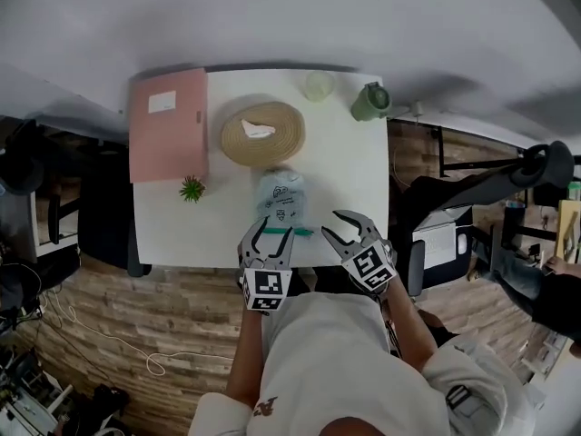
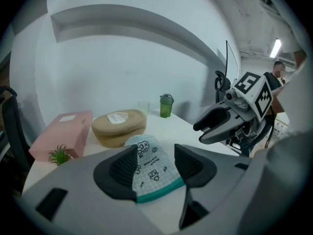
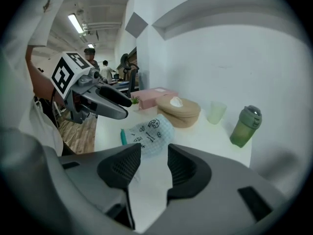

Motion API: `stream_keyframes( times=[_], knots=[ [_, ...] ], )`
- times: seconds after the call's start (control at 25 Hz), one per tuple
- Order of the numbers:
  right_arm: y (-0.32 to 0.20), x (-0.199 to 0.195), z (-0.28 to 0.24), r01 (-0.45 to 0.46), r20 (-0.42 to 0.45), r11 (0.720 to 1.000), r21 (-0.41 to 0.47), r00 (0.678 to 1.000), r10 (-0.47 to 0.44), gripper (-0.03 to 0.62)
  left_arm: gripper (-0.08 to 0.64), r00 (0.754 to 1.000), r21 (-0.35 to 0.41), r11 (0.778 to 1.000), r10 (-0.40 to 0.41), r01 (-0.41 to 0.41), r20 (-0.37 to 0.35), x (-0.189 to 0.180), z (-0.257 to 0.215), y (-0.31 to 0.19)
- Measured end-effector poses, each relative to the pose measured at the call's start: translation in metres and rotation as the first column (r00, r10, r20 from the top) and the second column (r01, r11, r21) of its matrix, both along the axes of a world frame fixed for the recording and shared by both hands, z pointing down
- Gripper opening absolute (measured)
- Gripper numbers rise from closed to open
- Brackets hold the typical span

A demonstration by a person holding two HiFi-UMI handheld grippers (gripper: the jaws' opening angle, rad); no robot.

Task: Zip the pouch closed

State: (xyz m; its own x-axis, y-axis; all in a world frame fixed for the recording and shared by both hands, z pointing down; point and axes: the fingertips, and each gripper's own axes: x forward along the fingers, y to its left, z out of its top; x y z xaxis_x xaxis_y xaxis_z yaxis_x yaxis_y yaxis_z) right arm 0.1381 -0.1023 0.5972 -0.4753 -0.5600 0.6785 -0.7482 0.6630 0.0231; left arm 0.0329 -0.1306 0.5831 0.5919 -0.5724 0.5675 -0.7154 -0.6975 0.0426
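Pouch (image 1: 280, 196) lies flat at the near edge of the white table (image 1: 349, 162), just this side of the woven basket (image 1: 263, 134), teal zipper edge (image 1: 292, 232) toward the person. Step: approach, no grip yet. Left gripper (image 1: 272, 228) has its jaws spread either side of the zipper end, not pinching. Right gripper (image 1: 331, 222) is also spread, off the pouch's right, with only bare table between its jaws. Next: one gripper pins the fabric, the other catches the pull. Zipper pull not discernible; can't tell how far the zip is open.
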Motion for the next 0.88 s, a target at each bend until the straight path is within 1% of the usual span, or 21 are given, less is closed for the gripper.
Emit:
stream_keyframes(
  times=[0.2, 0.44, 0.64, 0.88],
  knots=[
    [0.008, -0.002, 0.02, 0.135, -0.018, 0.99, -0.035, 0.991, -0.136, 0.17, 0.221, 0.998, -0.028, 0.998, -0.053, 0.054, 0.023, 0.005, 0.017, 0.012],
    [0.024, -0.009, 0.041, 0.286, -0.036, 0.956, -0.07, 0.957, -0.289, 0.161, 0.202, 0.994, -0.084, 0.991, -0.1, 0.104, 0.049, 0.008, 0.042, 0.033],
    [0.034, -0.013, 0.059, 0.368, -0.045, 0.925, -0.094, 0.927, -0.373, 0.149, 0.192, 0.992, -0.12, 0.985, -0.114, 0.121, 0.06, 0.017, 0.06, 0.048],
    [0.038, -0.016, 0.076, 0.426, -0.055, 0.898, -0.113, 0.899, -0.434, 0.135, 0.176, 0.991, -0.161, 0.978, -0.12, 0.129, 0.06, 0.029, 0.078, 0.059]
  ],
)
